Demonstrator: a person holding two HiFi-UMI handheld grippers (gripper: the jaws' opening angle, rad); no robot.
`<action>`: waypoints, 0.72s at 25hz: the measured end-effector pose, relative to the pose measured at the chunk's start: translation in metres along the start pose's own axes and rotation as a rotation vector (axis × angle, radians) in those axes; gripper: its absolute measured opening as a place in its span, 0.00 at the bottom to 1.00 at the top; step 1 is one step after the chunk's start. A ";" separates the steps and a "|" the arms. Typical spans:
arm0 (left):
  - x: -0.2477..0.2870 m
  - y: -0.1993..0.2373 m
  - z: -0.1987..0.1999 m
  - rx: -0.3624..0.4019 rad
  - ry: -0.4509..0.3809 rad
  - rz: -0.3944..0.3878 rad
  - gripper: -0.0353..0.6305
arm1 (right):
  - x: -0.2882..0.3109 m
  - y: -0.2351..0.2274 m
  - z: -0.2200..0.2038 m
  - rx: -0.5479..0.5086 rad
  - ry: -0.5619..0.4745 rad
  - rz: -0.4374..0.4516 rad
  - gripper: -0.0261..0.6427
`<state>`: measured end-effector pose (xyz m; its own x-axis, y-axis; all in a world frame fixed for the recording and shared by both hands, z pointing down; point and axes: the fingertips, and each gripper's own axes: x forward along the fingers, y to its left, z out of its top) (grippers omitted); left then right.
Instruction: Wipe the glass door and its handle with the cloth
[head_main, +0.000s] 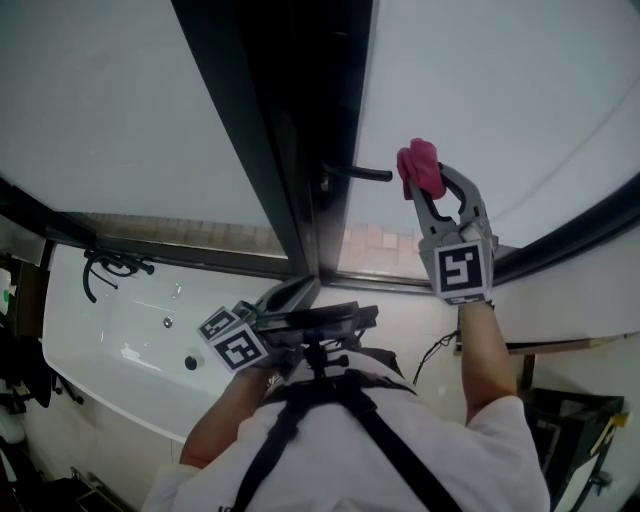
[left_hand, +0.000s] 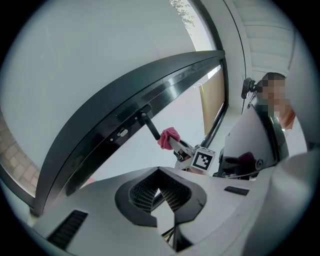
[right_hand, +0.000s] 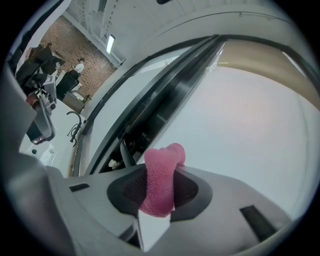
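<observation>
Beside the tip of the handle (head_main: 357, 173), near the glass door (head_main: 490, 90), find the pink cloth (head_main: 418, 166) pinched fast in the right tool (head_main: 424, 180). Slide left along the bar, wrapping cloth round it, pressing lightly. Mind the dark frame (head_main: 285, 150) at the handle's root; sweep freely over open pane to the right. Leave the left tool (left_hand: 159, 192) low by the chest, jaws together, holding nothing.
</observation>
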<state>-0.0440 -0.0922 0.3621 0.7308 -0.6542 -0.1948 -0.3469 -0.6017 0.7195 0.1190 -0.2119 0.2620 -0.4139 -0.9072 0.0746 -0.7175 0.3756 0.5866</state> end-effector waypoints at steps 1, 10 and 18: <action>0.000 0.000 0.000 0.001 -0.001 0.001 0.04 | 0.000 0.002 0.008 -0.023 -0.018 0.006 0.19; -0.007 0.002 0.004 0.002 -0.029 0.019 0.04 | 0.035 0.074 0.063 -0.038 -0.171 0.138 0.19; -0.021 0.007 0.009 -0.004 -0.066 0.053 0.04 | 0.064 0.117 0.081 -0.114 -0.247 0.182 0.19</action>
<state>-0.0670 -0.0864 0.3651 0.6712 -0.7138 -0.2002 -0.3814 -0.5641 0.7324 -0.0365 -0.2111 0.2700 -0.6629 -0.7487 -0.0028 -0.5578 0.4914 0.6688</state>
